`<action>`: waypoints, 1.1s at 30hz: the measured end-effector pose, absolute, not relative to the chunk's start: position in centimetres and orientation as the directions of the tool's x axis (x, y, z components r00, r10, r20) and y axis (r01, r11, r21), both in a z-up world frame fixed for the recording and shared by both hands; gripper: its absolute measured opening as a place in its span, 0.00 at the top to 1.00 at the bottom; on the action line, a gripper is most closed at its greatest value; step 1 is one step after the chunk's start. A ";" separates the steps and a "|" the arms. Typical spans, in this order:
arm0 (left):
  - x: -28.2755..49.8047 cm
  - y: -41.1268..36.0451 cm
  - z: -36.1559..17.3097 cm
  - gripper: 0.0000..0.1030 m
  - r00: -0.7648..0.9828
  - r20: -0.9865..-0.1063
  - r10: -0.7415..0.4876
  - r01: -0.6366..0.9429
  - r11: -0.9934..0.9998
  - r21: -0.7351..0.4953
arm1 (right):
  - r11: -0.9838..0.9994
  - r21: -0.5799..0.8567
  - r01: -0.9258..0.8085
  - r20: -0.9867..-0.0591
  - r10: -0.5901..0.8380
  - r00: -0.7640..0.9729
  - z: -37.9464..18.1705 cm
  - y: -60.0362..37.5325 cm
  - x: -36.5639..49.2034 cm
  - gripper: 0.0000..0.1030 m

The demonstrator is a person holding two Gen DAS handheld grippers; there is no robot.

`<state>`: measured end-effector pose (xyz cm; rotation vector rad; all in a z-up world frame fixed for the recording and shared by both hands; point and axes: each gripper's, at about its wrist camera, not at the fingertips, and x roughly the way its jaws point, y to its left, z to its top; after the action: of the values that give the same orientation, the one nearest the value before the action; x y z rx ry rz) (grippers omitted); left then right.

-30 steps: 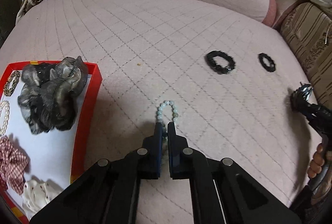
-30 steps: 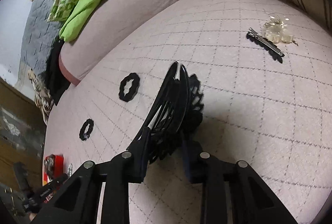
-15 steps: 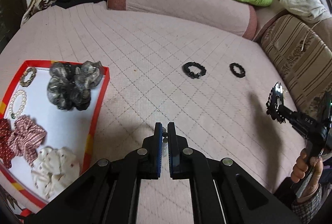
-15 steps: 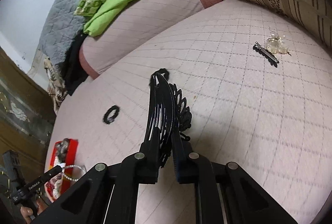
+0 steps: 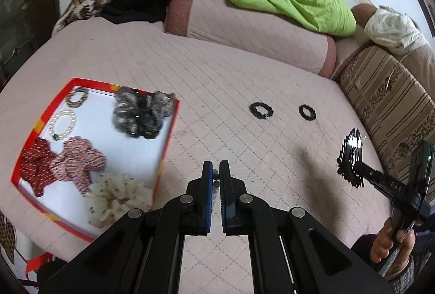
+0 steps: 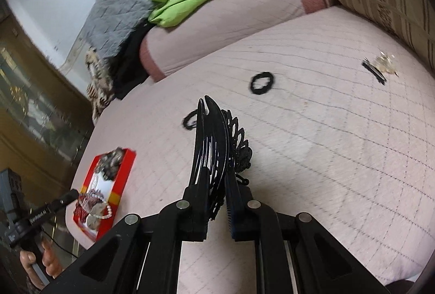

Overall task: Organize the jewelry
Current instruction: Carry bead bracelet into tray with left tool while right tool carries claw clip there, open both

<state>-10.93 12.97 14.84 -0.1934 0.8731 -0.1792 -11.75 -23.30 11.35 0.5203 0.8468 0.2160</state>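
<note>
— What has the left gripper (image 5: 216,174) got?
— A beaded bracelet (image 5: 216,179), pinched between nearly closed jaws, held above the pink quilted bed (image 5: 244,81) just right of the red tray (image 5: 165,141).
— And the right gripper (image 6: 217,179)?
— Clamped on a black hair claw (image 6: 212,139), raised off the bed. Two black scrunchies (image 5: 261,111) lie beyond.
— Any writing?
— "DAS" on the right gripper's finger in the left view; the lettering on the left one in the right view is too blurred to read.
</note>
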 end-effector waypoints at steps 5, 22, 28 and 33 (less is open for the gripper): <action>-12.2 14.7 16.2 0.96 0.659 -0.725 -0.198 0.038 0.972 -0.230 | 0.870 0.491 -0.051 -0.652 0.406 0.640 13.0 -20.4 -12.4 0.88; -14.1 19.4 18.7 0.96 0.715 -0.699 -0.024 -0.098 0.986 -0.135 | 0.870 0.406 -0.281 -0.670 0.492 0.556 15.9 -10.2 -12.4 0.88; -14.0 21.3 18.1 0.96 0.703 -0.711 0.033 -0.155 0.982 -0.108 | 0.857 0.388 -0.340 -0.673 0.516 0.530 16.6 -7.2 -11.8 0.88; -14.0 22.6 17.6 0.96 0.694 -0.718 0.059 -0.184 0.978 -0.097 | 0.843 0.380 -0.380 -0.679 0.533 0.505 16.8 -4.9 -11.2 0.88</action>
<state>-13.96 22.65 17.59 -0.1665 0.7932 0.1361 -11.16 -4.87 16.78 0.1912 0.8840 0.5549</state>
